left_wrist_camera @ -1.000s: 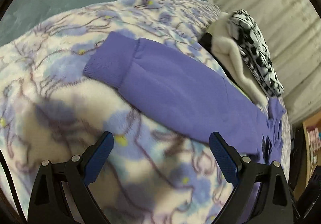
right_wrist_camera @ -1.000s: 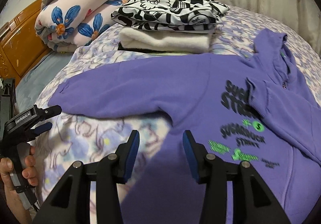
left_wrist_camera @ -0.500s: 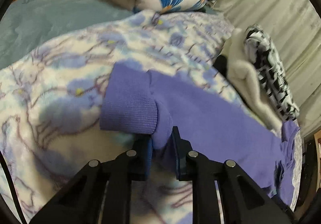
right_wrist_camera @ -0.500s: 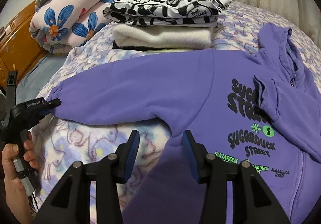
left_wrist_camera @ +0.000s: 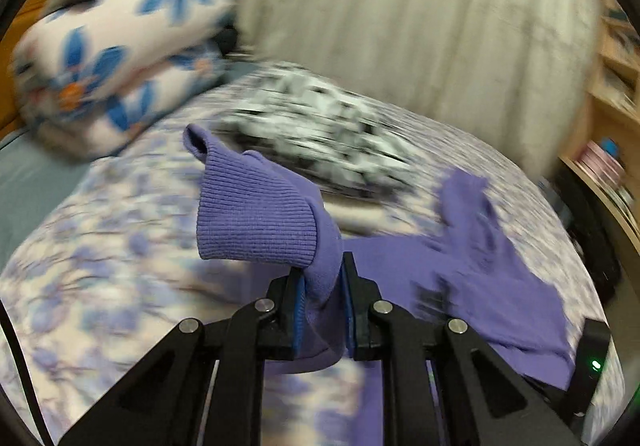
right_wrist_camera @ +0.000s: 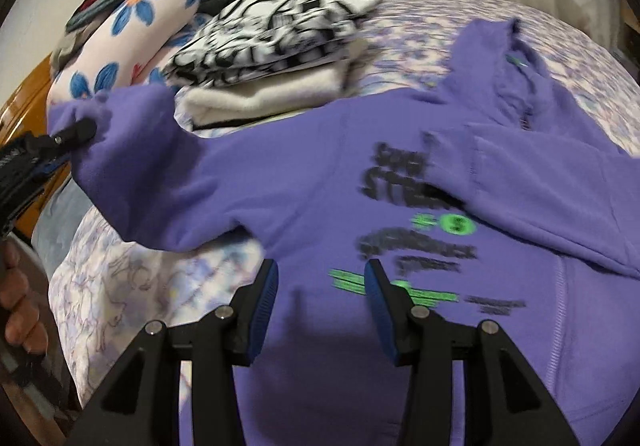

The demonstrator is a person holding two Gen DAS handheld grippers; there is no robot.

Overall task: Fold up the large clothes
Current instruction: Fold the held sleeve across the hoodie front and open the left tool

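A purple hoodie (right_wrist_camera: pixel 320 174) with black and green print lies spread on the bed; its hood (right_wrist_camera: pixel 504 58) points to the far right. My left gripper (left_wrist_camera: pixel 322 286) is shut on the hoodie's left sleeve just behind the ribbed cuff (left_wrist_camera: pixel 252 214) and holds it lifted off the bed. In the right wrist view the left gripper (right_wrist_camera: pixel 72 134) shows at the far left with the raised sleeve end (right_wrist_camera: pixel 132 134). My right gripper (right_wrist_camera: pixel 318 286) is open and empty, hovering over the hoodie's lower front.
A stack of folded clothes, black-and-white patterned (right_wrist_camera: pixel 276 34) on cream (right_wrist_camera: pixel 260 98), sits behind the hoodie. A rolled floral quilt (right_wrist_camera: pixel 132 34) lies at the back left. The bed has a purple floral blanket (left_wrist_camera: pixel 100 266). Shelves (left_wrist_camera: pixel 608 94) stand at right.
My left gripper, shut on the sleeve near the cuff, has lifted it off the bed and swung it toward the hoodie body. The right gripper moved forward over the hoodie's front.
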